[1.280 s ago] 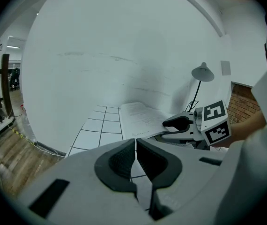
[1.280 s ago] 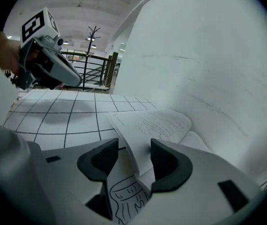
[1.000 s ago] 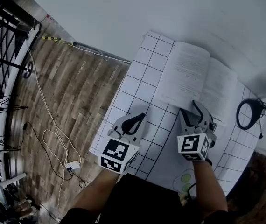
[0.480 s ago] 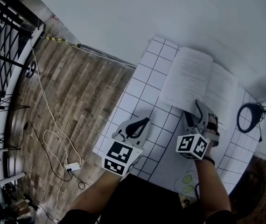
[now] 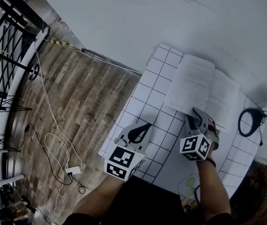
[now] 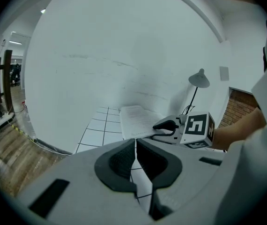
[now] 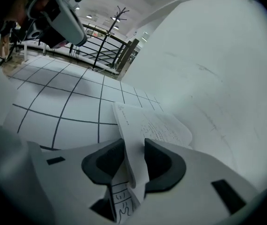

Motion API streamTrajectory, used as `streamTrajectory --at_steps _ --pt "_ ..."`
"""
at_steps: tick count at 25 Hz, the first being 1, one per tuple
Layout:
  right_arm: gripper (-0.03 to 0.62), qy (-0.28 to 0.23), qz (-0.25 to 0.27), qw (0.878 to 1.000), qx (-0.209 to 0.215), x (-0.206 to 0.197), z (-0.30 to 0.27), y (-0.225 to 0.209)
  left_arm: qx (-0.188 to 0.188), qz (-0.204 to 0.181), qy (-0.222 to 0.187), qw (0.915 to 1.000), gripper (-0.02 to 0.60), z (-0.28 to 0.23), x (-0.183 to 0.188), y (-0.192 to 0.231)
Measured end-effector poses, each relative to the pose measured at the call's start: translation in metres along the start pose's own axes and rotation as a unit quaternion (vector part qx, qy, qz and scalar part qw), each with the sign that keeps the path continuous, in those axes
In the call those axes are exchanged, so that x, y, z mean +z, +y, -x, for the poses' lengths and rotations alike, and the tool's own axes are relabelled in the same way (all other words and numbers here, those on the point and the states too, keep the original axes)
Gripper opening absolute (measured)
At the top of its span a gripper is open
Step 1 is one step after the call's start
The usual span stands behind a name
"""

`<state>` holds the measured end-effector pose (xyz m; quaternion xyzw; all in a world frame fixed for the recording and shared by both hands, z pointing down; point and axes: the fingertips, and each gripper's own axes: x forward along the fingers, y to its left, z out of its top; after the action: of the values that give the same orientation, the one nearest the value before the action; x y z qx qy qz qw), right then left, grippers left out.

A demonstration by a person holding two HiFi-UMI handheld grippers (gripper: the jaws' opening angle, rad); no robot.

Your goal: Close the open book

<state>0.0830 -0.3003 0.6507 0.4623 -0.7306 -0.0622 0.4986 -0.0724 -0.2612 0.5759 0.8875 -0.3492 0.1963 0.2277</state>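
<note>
The open book [image 5: 203, 90] lies at the far right of the gridded surface [image 5: 143, 97]. The right hand-held gripper [image 5: 200, 118] has just been closing and now pinches the near page edges, probably to fold them over. The left hand-held gripper [image 5: 138, 132] hovers closed and empty at the near left.

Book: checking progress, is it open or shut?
Open: the book lies spread on the table, both pages showing; the right gripper has just been closing its jaws on its near edge.

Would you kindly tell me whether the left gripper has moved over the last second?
Yes, slightly. Against the gridded table, the left gripper has drawn back from the open book, toward the table's near edge.
</note>
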Motion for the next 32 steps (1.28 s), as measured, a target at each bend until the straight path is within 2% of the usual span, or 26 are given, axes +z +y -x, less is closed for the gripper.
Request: streamTrajectory --at_steps 6,9,12,20,26,32 --pt "0.126 -0.006 -0.100 0.995 0.023 0.002 0.008 -0.006 -0.011 0.006 -0.007 0.9999 0.018 0.011 0.004 -0.005" --pt "0.120 -0.011 -0.171 0.985 0.031 0.001 0.019 -0.014 -0.019 0.011 -0.006 0.9997 0.018 0.016 0.008 -0.009" --pt "0.115 -0.014 -0.215 0.976 0.030 -0.006 0.031 -0.021 -0.025 0.014 -0.002 0.9996 0.018 0.017 0.014 -0.016" --pt "0.106 -0.027 -0.232 0.971 0.041 -0.021 0.050 -0.033 -0.062 -0.008 0.024 0.9978 0.023 -0.031 0.029 -0.044" --pt "0.107 -0.051 -0.233 0.969 0.058 -0.027 0.052 -0.037 -0.071 -0.016 0.055 0.9958 0.122 -0.087 0.022 -0.051" --pt "0.115 -0.070 -0.243 0.965 0.074 -0.029 0.054 -0.039 -0.096 -0.023 0.081 0.9918 0.158 -0.110 0.007 -0.062"
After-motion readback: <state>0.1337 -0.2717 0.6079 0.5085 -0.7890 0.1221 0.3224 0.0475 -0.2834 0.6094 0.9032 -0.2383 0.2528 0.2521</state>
